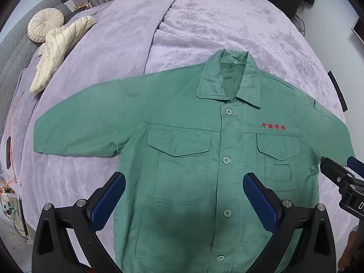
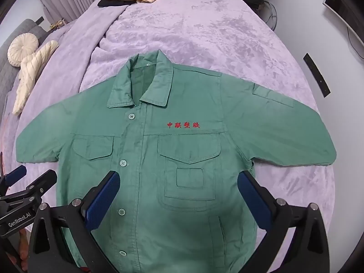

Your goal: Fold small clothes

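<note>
Fingers [image 1: 109, 198] of both grippers, left [image 1: 184, 201] & right [image 2: 178, 199], spread wide, empty, above shirt [image 1: 188, 150] laid flat, buttoned, front up on bed [image 1: 216, 27]: ready for folding.

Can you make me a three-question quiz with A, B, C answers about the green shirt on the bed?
1. Where does the green shirt lie?
A. on the purple blanket
B. on a chair
C. on the floor

2. What colour is the writing on its chest?
A. white
B. red
C. black

3. How is the shirt now?
A. rolled up
B. folded in half
C. spread flat, sleeves out

Answers: 1 A, purple blanket shows all round it. 2 B, the stitched characters are red. 3 C, both sleeves stretch sideways and the front is buttoned.
</note>
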`<state>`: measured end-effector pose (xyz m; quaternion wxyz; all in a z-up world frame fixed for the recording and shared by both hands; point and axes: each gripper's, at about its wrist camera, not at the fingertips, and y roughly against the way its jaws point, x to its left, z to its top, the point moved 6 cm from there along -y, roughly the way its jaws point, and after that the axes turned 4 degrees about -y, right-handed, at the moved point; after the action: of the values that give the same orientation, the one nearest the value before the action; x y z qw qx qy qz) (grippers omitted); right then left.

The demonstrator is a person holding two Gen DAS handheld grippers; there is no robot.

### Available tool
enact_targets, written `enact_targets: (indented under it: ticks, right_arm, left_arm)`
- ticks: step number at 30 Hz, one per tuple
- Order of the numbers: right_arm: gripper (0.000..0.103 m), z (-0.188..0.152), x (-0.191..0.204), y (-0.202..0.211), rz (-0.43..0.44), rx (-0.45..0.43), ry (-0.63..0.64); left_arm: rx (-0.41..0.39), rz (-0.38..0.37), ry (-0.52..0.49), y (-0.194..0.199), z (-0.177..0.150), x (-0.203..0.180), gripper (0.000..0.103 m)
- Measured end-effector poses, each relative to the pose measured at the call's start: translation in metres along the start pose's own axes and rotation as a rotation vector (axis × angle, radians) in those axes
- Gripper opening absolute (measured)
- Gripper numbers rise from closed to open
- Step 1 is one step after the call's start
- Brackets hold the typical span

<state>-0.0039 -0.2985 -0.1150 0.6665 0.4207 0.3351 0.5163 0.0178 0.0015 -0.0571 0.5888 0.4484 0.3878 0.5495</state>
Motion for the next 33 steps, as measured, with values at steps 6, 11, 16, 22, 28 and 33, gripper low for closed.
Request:
enact_targets:
  ticks: [6, 11, 16, 22, 28, 33]
  right_arm:
    - [0.103, -0.0010, 0.0013, 0.0006, 0.000, 0.000, 0.005]
    - [0.103, -0.0030, 0.0027, 0.0011, 0.000, 0.001, 0.002]
    - [0.103, -0.0015, 0.0037, 0.0015, -0.001, 0.004, 0.006]
    - [0.103, -0.0002, 0.0059, 0.0019, -0.003, 0.006, 0.004]
    - [0.103, -0.0002, 0.0060, 0.0020, -0.004, 0.008, 0.004]
    - [0.103, -0.0014, 0.0056, 0.0028, -0.009, 0.012, 0.003]
  left_arm:
    - [0.004, 0.001, -0.002, -0.0023, -0.0029, 0.0015, 0.103]
    - [-0.006, 0.002, -0.005, -0.0019, -0.0022, 0.0021, 0.103]
    - [-0.010, 0.003, -0.003, -0.0003, -0.0015, 0.0038, 0.103]
    - [-0.034, 0.010, 0.003, 0.0006, -0.0005, 0.0029, 0.103]
    - [-0.019, 0.007, 0.004, 0.0002, -0.0023, 0.0034, 0.103]
    - [-0.023, 0.005, 0.005, 0.0005, -0.0019, 0.0033, 0.103]
